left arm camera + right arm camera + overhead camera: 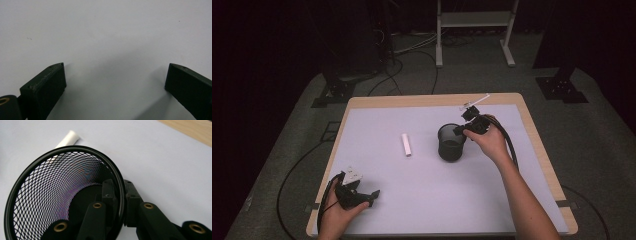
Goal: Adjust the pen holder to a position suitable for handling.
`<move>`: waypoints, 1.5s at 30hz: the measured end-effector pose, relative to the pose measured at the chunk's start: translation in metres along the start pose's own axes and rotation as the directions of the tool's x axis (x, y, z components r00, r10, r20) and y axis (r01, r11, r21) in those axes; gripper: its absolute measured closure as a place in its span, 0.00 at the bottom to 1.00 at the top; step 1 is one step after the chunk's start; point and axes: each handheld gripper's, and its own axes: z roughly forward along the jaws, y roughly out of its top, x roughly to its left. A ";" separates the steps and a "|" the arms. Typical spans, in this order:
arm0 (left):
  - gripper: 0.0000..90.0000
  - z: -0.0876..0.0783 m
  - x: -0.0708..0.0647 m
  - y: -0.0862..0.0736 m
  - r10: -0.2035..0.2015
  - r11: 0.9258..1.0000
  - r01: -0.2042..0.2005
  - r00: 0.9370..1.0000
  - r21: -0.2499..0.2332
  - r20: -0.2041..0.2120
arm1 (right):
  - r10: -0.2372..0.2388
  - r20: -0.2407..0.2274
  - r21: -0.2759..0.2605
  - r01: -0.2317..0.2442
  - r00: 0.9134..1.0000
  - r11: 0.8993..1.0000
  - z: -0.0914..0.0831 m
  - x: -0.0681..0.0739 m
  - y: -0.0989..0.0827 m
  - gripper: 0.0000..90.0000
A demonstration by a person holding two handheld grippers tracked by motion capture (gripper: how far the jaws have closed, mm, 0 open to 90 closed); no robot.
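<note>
Black jaws of the left gripper (373,194) stand wide apart with nothing between them; the left hand (343,210) rests low at the table's (432,100) near left corner, gripper lying level and pointing right across the white mat (422,185). Near the middle lies a short white tube (406,144). Right of it stands the black mesh cup (451,143), upright on the mat. The right hand (489,140) reaches in from the right, forearm stretched, its right gripper (120,195) clamped on the cup's rim, one jaw inside and one outside.
</note>
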 end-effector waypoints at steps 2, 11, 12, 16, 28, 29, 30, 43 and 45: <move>0.03 0.000 0.000 0.000 0.000 1.000 0.000 1.000 0.000 0.000 | -0.011 -0.008 0.007 0.011 1.000 1.000 -0.001 0.005 -0.003 0.90; 0.03 0.000 0.000 0.000 -0.002 1.000 0.002 1.000 0.000 0.002 | -0.042 -0.030 0.024 0.042 0.999 0.999 -0.004 0.022 -0.012 0.90; 0.03 0.000 0.000 0.000 -0.002 1.000 0.002 1.000 0.000 0.000 | -0.043 -0.033 0.023 0.044 0.999 0.999 -0.004 0.023 -0.012 0.90; 0.03 0.000 0.000 0.000 0.002 1.000 -0.002 1.000 0.002 0.000 | -0.057 -0.045 0.026 0.058 0.997 0.998 -0.006 0.028 -0.015 0.90; 0.03 0.000 0.000 0.000 -0.003 1.000 0.003 1.000 0.001 0.000 | -0.095 -0.088 0.038 0.098 0.992 0.994 -0.007 0.047 -0.021 0.90; 0.03 0.000 0.000 0.000 -0.003 1.000 0.003 1.000 0.001 0.000 | -0.098 -0.093 0.039 0.102 0.991 0.994 -0.007 0.048 -0.021 0.90; 0.03 0.000 0.000 0.000 -0.002 1.000 0.002 1.000 0.001 0.000 | -0.098 -0.098 0.040 0.102 0.990 0.994 -0.007 0.050 -0.022 0.90; 0.03 0.000 0.000 0.000 0.002 1.000 -0.002 1.000 0.000 -0.002 | -0.133 -0.150 0.038 0.140 0.980 0.989 -0.001 0.069 -0.030 0.90; 0.03 0.000 0.000 0.000 0.002 1.000 -0.002 1.000 0.000 -0.001 | -0.133 -0.155 0.041 0.141 0.979 0.989 0.001 0.071 -0.031 0.90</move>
